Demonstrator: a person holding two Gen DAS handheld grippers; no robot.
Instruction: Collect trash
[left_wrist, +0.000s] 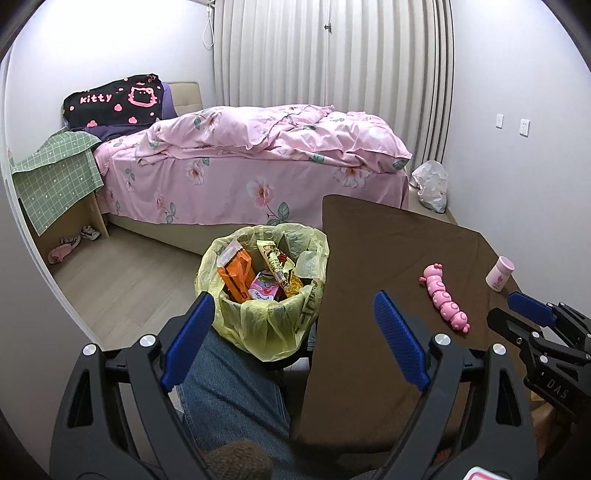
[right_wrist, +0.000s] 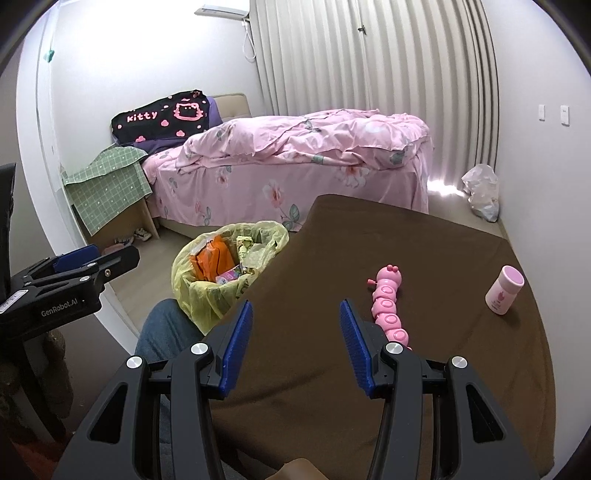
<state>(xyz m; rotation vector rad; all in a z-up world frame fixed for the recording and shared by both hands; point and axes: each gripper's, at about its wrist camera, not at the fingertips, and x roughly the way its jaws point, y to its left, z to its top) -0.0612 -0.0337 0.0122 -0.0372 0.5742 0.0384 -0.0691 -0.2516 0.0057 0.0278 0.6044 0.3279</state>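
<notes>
A bin lined with a yellow bag stands on the floor against the left edge of the brown table. In it lie an orange packet, a pink packet and a long snack wrapper. My left gripper hovers open just short of the bin, nothing between its blue pads. My right gripper is open over the table top, empty. A pink caterpillar toy lies just right of it, and a small pink bottle stands farther right.
A person's leg in jeans is below the left gripper, beside the bin. A bed with a pink floral cover fills the back of the room. A white plastic bag lies on the floor by the curtain. A low stand under a green cloth is at the left.
</notes>
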